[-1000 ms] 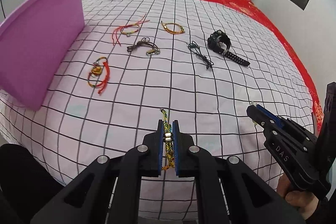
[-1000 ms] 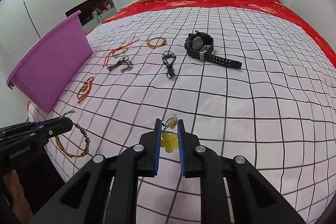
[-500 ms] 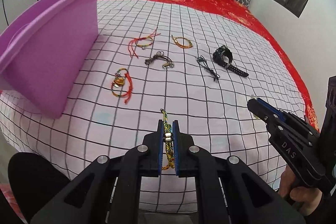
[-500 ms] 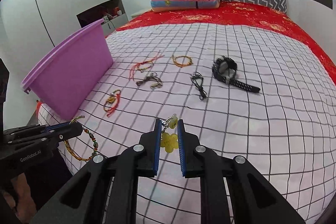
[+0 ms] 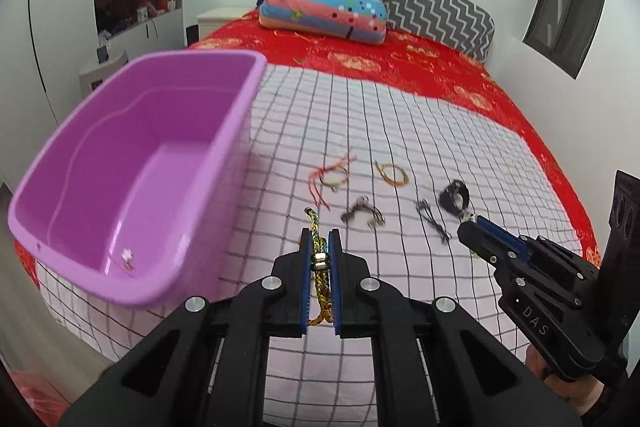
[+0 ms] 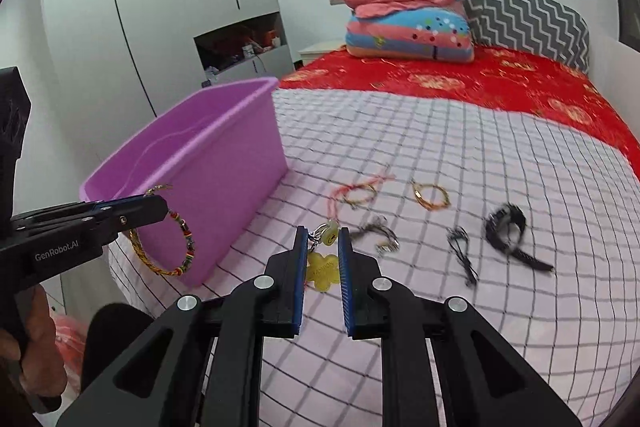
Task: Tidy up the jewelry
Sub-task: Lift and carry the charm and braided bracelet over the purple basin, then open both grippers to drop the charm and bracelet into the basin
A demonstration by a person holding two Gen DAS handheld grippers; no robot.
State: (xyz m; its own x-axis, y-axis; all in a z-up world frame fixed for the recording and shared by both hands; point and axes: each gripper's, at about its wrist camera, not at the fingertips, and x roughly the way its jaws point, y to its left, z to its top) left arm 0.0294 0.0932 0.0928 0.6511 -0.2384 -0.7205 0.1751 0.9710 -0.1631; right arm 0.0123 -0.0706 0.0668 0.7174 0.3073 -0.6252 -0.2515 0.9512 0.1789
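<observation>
Left fingers [image 5: 320, 259] clamp braided bracelet [image 5: 320, 279], right fingers [image 6: 323, 263] grip yellow charm [image 6: 322, 273] — purple tub [image 5: 224, 155] rim beside.

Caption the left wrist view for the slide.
Left gripper clamps a braided bracelet near the purple tub; more jewelry lies on the checked bedspread.

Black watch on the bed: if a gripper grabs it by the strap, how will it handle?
The black watch lies with its strap curled and one end trailing flat, so the band probably flexes rather than holding shape. Its chunky case looks heavy beside the thread bracelets, so held by the strap end it would likely swing case-down. The image is blurred, so the strap's surface grip can't be judged.
</observation>
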